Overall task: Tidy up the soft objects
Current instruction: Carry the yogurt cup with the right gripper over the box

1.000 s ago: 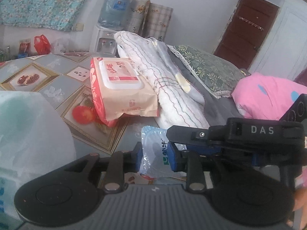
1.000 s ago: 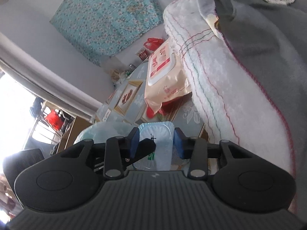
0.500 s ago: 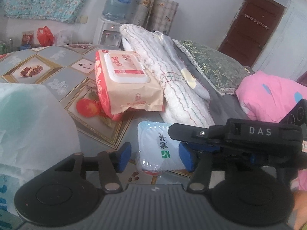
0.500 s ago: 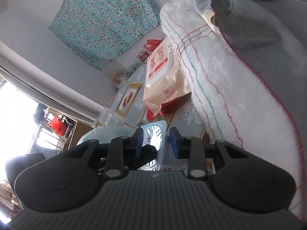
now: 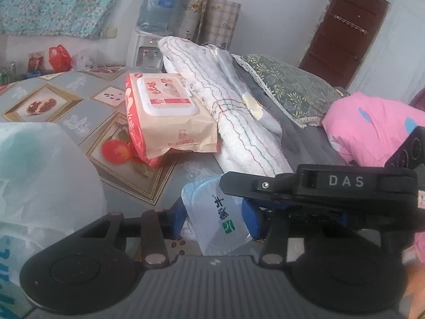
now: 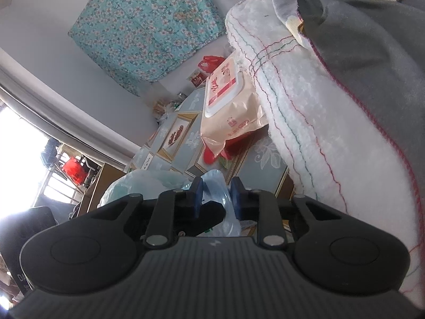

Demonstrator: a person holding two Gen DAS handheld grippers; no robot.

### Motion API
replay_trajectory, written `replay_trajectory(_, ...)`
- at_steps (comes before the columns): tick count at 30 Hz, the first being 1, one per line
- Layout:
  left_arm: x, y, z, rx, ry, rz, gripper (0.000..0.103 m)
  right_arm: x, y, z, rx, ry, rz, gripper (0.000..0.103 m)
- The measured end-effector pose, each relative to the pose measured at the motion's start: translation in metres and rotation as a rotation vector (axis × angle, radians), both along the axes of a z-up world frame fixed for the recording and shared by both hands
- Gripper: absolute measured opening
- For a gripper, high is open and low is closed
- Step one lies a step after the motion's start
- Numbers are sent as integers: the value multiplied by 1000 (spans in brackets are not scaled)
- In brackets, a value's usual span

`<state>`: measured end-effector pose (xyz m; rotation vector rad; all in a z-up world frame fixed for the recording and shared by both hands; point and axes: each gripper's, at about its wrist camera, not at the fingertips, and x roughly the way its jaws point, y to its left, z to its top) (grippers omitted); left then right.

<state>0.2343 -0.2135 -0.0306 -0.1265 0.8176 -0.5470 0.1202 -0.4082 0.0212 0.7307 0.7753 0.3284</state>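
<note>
A small clear-blue tissue pack (image 5: pixel 215 218) with green print sits tilted between the blue pads of my left gripper (image 5: pixel 215 214), which close on both its sides. My right gripper (image 6: pixel 215 198) is also shut on the same pack (image 6: pixel 216 186), pinching its edge; its black body (image 5: pixel 318 186) crosses the left wrist view from the right. A red and beige wet-wipe pack (image 5: pixel 167 117) lies on the table (image 5: pixel 79 122), leaning against a rolled white towel (image 5: pixel 239 122).
A grey blanket (image 5: pixel 292 138), a green patterned pillow (image 5: pixel 287 85) and a pink bundle (image 5: pixel 372 127) lie to the right. A white plastic bag (image 5: pixel 39 180) bulges at the left. A water dispenser (image 5: pixel 154 26) stands behind the table.
My right gripper closed from wide open onto the tissue pack. My left gripper's pads narrowed onto it, and the pack tilted up from lying flat.
</note>
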Motion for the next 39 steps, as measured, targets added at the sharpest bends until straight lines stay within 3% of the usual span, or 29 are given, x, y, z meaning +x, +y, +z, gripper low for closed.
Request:
replay_trajectory(7,-15,13,24,-39,-38,35,46,-9,11,26,-13,-54,10,22)
replay_trajectory(15,-44,55,70,-105,-118,102,45,-24,49,82,-47,-147,64,22)
replay_trajectory(20,-73,108,103,-142,-196,186,45,-34,101,121,-36,-239,154,22)
replay_trajectory(27,-122,198,132,-105,-283,367,44,-41,209,154,5,-299,356,22)
replay_trajectory(34,-148,281,129,-65,-207,541,44,-38,318,152,-10,-190,555,22)
replay_trajectory(39,-153,338,105,-138,-46,586,44,-35,381,142,-105,-41,668,22)
